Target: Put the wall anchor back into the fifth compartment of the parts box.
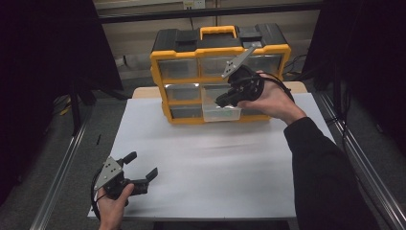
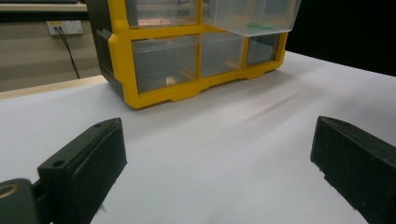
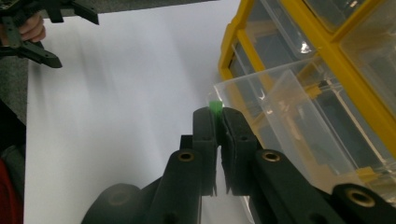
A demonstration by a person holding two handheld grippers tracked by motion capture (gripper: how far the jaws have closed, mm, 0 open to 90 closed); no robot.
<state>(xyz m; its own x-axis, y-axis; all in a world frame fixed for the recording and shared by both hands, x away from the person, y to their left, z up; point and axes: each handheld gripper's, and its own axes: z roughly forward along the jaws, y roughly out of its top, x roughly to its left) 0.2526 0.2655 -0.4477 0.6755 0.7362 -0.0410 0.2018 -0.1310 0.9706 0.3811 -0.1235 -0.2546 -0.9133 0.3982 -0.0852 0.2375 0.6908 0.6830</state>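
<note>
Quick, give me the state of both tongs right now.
Left tongs: open, holding nothing, low over the white table.
Right tongs: closed on a small green piece, beside the pulled-out clear drawer of the yellow organizer.

This looks like a lab or workshop recording bay. A white tabletop [image 1: 206,163] stands on grey carpet between two aluminium rails [image 1: 62,167], with black curtains [image 1: 43,52] closing off both sides. At the tabletop's far edge sits a yellow-and-black parts organizer [image 1: 191,62] with clear drawers. Behind it runs a beige wall with a socket [image 2: 65,27] and trailing cables.
</note>
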